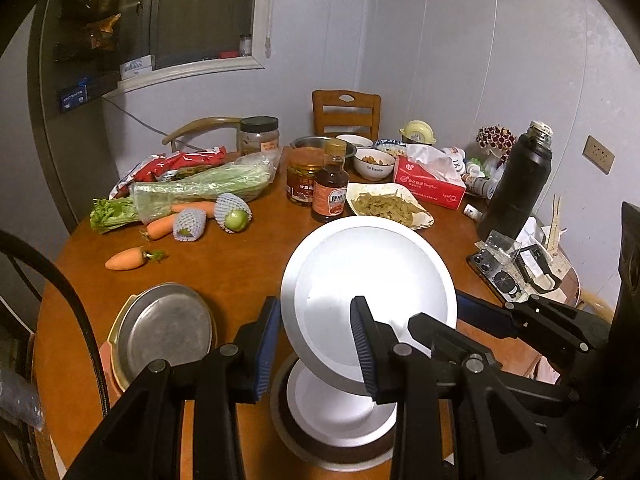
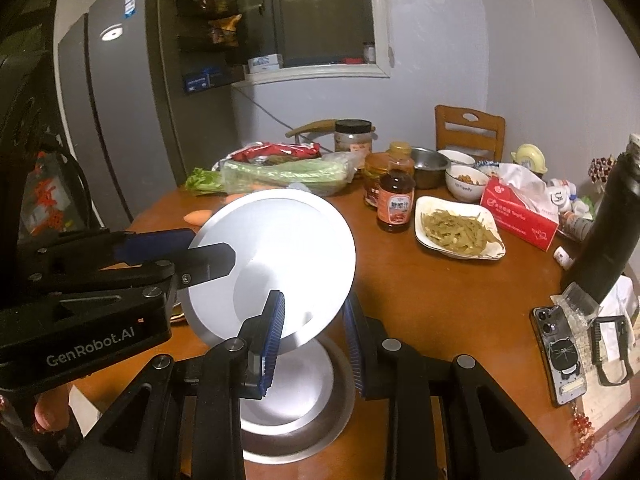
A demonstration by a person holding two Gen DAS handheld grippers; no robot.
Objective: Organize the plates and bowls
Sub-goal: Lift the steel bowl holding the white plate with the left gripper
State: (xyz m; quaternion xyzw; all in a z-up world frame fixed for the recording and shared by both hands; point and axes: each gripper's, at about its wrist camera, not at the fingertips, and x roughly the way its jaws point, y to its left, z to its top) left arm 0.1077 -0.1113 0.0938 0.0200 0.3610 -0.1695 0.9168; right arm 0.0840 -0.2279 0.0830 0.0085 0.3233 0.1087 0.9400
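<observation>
Left wrist | both grippers angled down | left gripper [image 1: 316,344], right gripper [image 2: 314,336] fingers clamp tilted white plate [image 1: 360,272]

Dim indoor light, strong fisheye bend, glare on the lifted plate.

Both wrist views are lit from overhead by cool artificial light that leaves the grey wall [image 1: 440,40] flat and bluish and the dark window [image 1: 200,12] showing a few small reflected specks. The tilted white plate [image 1: 368,280] blows out to a bright patch with a soft shadow across its face, and throws a shadow on the plate below [image 2: 296,392]. The wooden table [image 1: 224,264] keeps a dull sheen. Straight lines bow towards the edges, the corners fall to black vignette, and the near gripper frames look soft and murky. The fridge [image 2: 120,100] carries one round highlight.
</observation>
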